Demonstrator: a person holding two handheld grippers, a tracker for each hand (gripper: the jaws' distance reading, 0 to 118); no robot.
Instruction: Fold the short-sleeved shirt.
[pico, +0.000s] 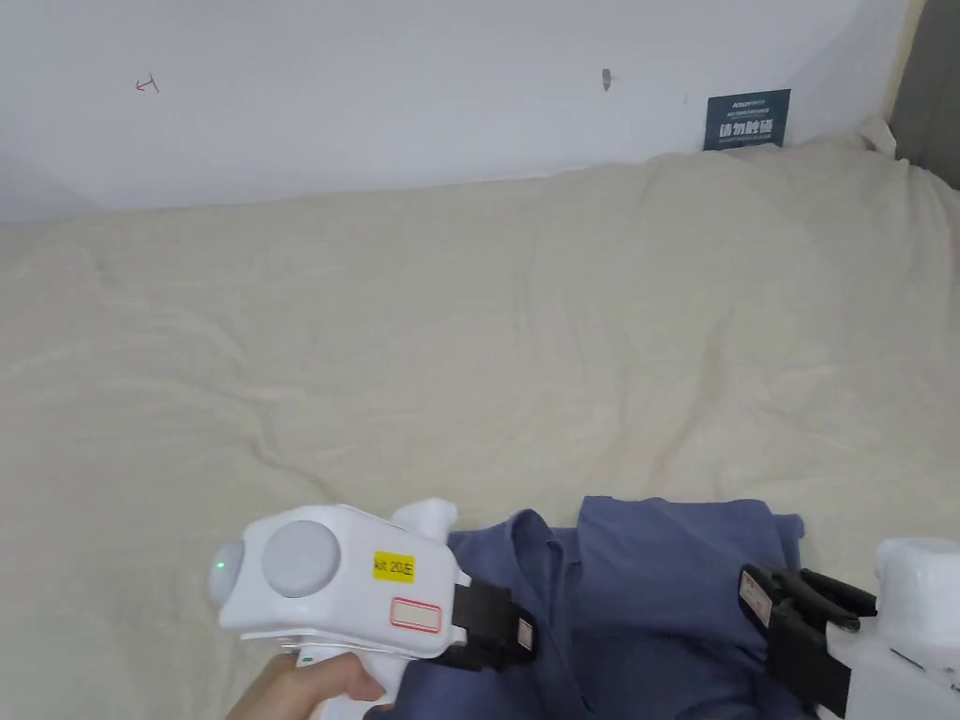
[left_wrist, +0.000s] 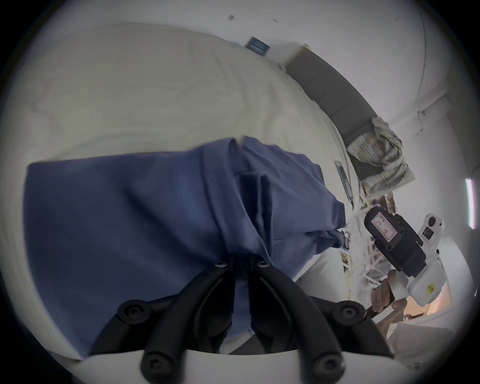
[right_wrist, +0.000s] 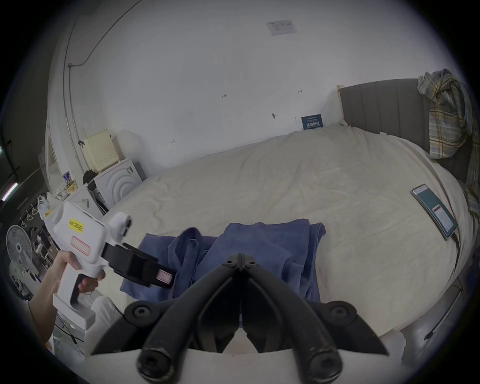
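Note:
A blue short-sleeved shirt (pico: 656, 572) lies rumpled and partly folded at the near edge of the bed, collar toward the left. In the left gripper view the shirt (left_wrist: 130, 207) bunches into my left gripper (left_wrist: 241, 262), whose jaws are shut on a pinch of its cloth. That left gripper (pico: 525, 633) sits at the shirt's left part, held by a hand. My right gripper (right_wrist: 240, 259) hovers over the shirt (right_wrist: 272, 246) with its jaws pressed together and nothing between them. Seen from the left, the right gripper (left_wrist: 374, 220) is clear of the cloth.
The cream bed sheet (pico: 469, 328) stretches wide beyond the shirt toward the white wall. A phone (right_wrist: 435, 210) lies on the bed's right side. A plaid cloth (right_wrist: 446, 117) hangs over the grey headboard. A washing machine (right_wrist: 117, 181) and a fan (right_wrist: 18, 244) stand left.

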